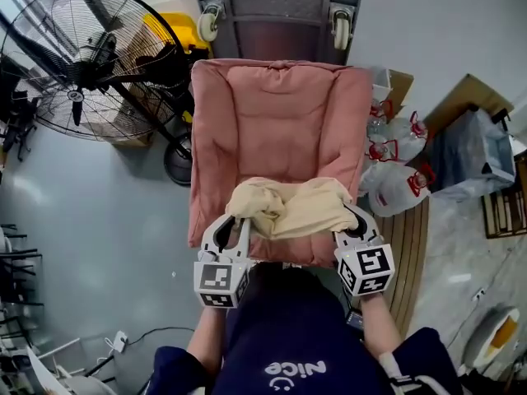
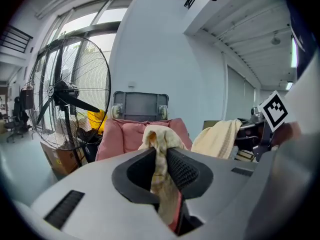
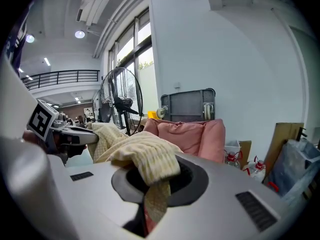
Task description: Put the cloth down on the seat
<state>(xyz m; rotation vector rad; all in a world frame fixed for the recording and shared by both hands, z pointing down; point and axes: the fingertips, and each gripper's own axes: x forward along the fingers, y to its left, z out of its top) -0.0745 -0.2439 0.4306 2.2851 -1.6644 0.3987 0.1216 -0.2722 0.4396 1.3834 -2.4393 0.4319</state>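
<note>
the cloth (image 1: 288, 208) is hanging bunched over the front edge of the pink seat (image 1: 280, 113), strung between both tools so it can be spread flat as it lowers. the left gripper (image 1: 233, 230) and the right gripper (image 1: 352, 225) are each pinching one end of it.
</note>
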